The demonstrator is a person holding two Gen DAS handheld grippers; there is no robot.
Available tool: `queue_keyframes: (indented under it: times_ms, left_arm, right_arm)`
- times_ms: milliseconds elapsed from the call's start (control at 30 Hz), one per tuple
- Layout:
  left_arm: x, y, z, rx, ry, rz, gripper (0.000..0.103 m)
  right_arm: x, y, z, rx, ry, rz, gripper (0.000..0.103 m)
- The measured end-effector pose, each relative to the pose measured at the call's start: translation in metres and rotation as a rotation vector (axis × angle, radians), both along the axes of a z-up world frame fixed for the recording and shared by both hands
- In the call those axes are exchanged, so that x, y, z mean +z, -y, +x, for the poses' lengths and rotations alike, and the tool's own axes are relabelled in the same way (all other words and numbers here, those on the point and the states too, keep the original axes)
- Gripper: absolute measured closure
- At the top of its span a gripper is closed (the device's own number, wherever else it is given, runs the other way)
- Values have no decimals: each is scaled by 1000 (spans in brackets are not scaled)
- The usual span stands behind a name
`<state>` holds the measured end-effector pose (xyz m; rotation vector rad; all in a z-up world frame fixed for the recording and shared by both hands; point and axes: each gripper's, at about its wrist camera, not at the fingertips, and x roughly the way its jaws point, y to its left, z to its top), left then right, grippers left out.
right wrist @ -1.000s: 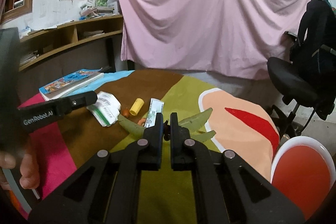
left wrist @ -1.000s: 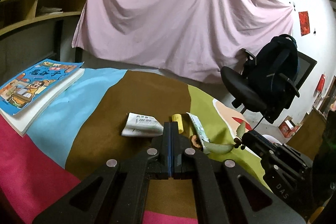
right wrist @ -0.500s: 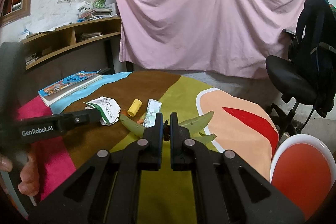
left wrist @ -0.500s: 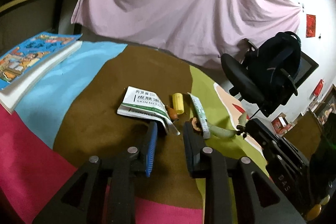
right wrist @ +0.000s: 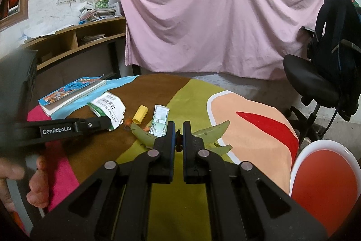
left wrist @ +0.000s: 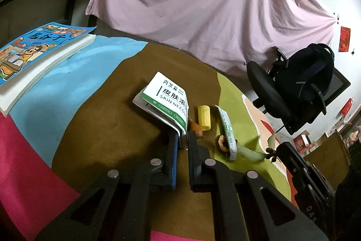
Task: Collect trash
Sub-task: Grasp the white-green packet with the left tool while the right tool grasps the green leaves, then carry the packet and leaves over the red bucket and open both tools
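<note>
A crumpled white-and-green box (left wrist: 167, 101) lies on the brown part of the table. My left gripper (left wrist: 182, 139) has its fingers closed on the box's near corner; it also shows in the right wrist view (right wrist: 108, 108). My right gripper (right wrist: 178, 130) is shut on a small dark twig with green leaves (right wrist: 212, 131). Between them lie a yellow cylinder (left wrist: 204, 118), a white-green sachet (left wrist: 227, 128), orange scraps (left wrist: 195, 128) and a green pod (right wrist: 144, 136).
A stack of books (left wrist: 38, 53) lies at the table's far left. A black office chair with a backpack (left wrist: 300, 87) stands right of the table. A red-and-white bin (right wrist: 322, 182) sits low at the right. A pink sheet (right wrist: 214, 10) hangs behind.
My left gripper opened, moved forward to the box and closed on its near corner. My right gripper stayed shut on the twig and barely moved.
</note>
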<state>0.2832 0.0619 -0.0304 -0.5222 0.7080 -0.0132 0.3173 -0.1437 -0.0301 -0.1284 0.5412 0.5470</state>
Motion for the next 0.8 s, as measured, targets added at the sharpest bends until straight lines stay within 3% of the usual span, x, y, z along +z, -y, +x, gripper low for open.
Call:
queue_keyframes:
  times_ms: [233, 400, 667, 800]
  left_arm:
    - [4, 4, -5, -4, 51, 27, 99]
    - [17, 13, -20, -14, 159, 80, 99]
    - [44, 48, -58, -18, 363, 282, 99]
    - [51, 75, -68, -48, 416, 377, 99]
  right_arm:
    - [1, 1, -1, -1, 6, 2, 69]
    - [7, 8, -10, -17, 65, 25, 69]
    - [25, 24, -46, -65, 268, 86, 69]
    - [34, 38, -61, -110, 352, 140, 69]
